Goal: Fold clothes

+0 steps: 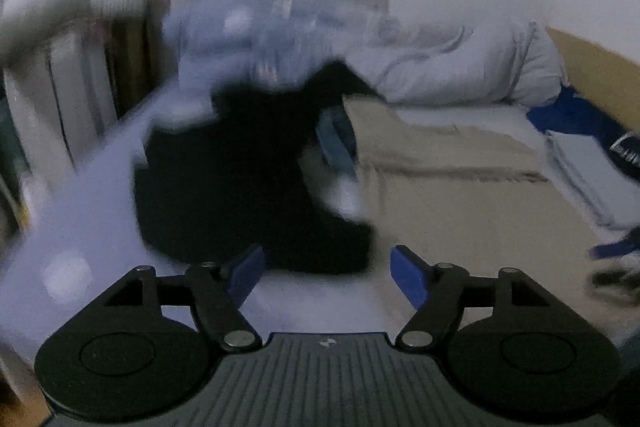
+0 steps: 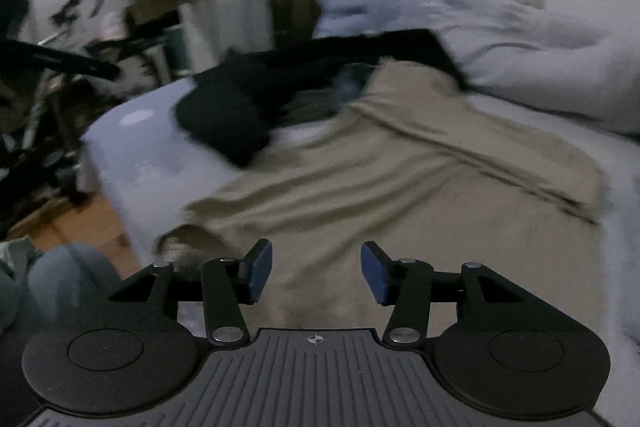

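Two handheld grippers hang over a bed strewn with laundry, both with jaws spread wide and nothing between the blue pads. At the lower centre of the left wrist view, the left gripper [image 1: 326,273] sits above the near edge of a black garment [image 1: 240,179] that lies crumpled mid-frame on the pale sheet [image 1: 92,211], a placing that suggests it is lined up on that piece, though motion blur leaves this a guess. At the bottom centre of the right wrist view, the right gripper [image 2: 316,273] hovers over a beige garment [image 2: 400,195], which is spread across the middle of the frame with long wrinkles and one edge doubled over at right; whether that is a fold under way or loose cloth cannot be told. A small blue-grey item [image 2: 352,83] peeks out between the beige and black pieces. A rumpled white duvet [image 1: 460,67] is heaped along the upper right, probably pushed back to free working room. At the far right of the left wrist view lie a dark blue garment [image 1: 580,119] and a flat pale stack [image 1: 584,171]. White marks show on a dark item at that edge, but blur makes them unreadable; no other lettering is legible.
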`<state>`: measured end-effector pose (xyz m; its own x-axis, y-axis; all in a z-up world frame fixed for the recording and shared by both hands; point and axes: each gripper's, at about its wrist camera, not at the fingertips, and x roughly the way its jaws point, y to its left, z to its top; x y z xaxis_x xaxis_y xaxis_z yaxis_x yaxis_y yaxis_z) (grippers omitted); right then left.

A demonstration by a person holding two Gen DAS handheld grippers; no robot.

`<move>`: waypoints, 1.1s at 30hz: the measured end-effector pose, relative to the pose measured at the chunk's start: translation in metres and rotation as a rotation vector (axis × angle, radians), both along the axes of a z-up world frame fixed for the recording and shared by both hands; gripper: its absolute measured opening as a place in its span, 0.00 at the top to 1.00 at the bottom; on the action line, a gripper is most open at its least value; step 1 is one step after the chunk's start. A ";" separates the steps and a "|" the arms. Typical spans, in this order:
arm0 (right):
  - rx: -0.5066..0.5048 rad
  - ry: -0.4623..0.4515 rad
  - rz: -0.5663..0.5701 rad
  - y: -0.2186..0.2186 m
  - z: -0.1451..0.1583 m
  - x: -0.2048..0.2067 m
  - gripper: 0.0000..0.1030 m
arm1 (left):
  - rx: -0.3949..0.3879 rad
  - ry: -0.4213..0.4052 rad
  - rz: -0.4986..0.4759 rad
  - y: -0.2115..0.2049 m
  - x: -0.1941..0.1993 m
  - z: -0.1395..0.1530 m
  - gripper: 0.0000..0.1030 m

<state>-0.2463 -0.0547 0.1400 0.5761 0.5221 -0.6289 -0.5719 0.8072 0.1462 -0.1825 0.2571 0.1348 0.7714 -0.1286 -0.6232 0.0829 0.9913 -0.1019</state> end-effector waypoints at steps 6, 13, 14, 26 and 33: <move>-0.147 -0.041 0.178 0.082 -0.044 0.007 0.48 | -0.232 0.157 0.017 -0.021 0.014 -0.080 0.27; -0.243 -0.048 0.249 0.140 -0.068 0.018 0.49 | -0.346 0.178 0.071 -0.016 0.008 -0.100 0.27; -0.265 -0.042 0.265 0.145 -0.072 0.021 0.52 | -0.353 0.180 0.072 -0.015 0.008 -0.101 0.27; -0.262 -0.023 0.393 0.156 -0.076 -0.067 0.79 | -0.378 0.181 0.079 -0.022 -0.011 -0.125 0.27; -0.214 0.016 0.304 0.124 -0.082 -0.100 0.78 | -0.288 0.198 0.044 -0.039 -0.023 -0.132 0.27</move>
<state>-0.3460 0.0693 0.0576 0.4047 0.5237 -0.7497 -0.7891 0.6142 0.0031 -0.2054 0.2179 0.0025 0.6479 -0.2903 -0.7042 -0.0083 0.9218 -0.3876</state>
